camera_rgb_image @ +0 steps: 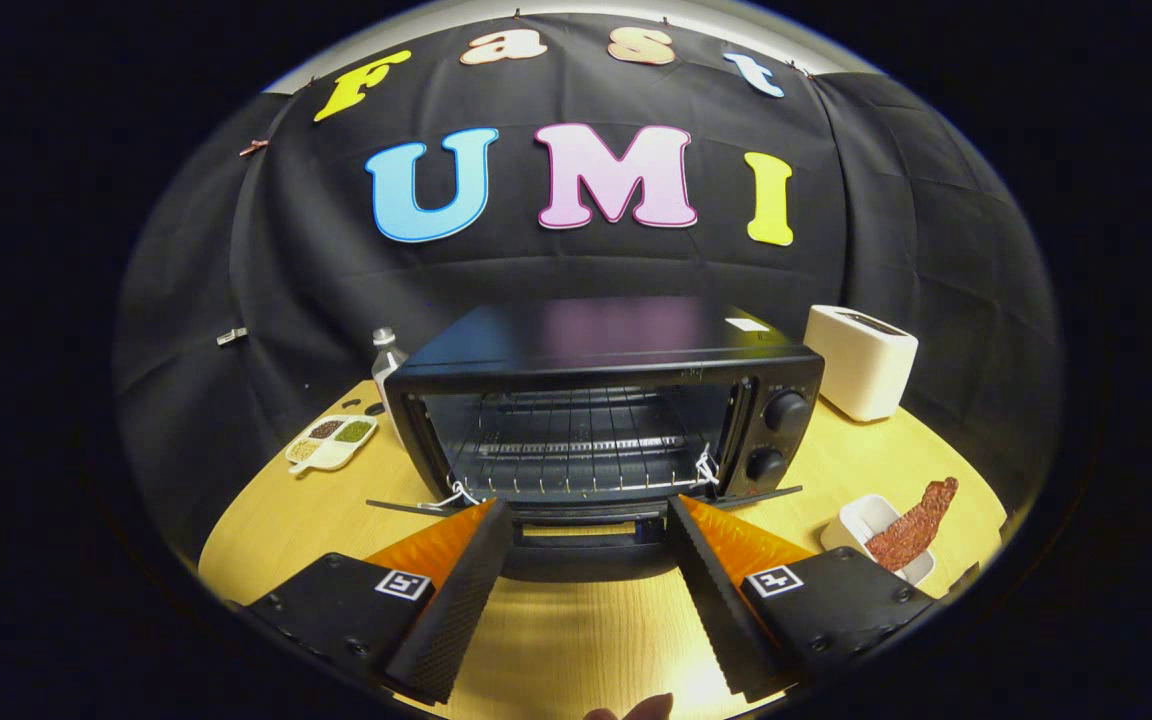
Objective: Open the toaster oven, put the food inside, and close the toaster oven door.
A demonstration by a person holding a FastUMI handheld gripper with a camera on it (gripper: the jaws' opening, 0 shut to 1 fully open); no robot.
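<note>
Black toaster oven [604, 400], door [586, 515] dropped open, wire rack [576, 450] bare, gripper [586, 515] fingers spread apart.

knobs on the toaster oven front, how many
2: upper knob and lower knob, stacked on the toaster oven panel right of the open cavity, beyond the open gripper.
</note>
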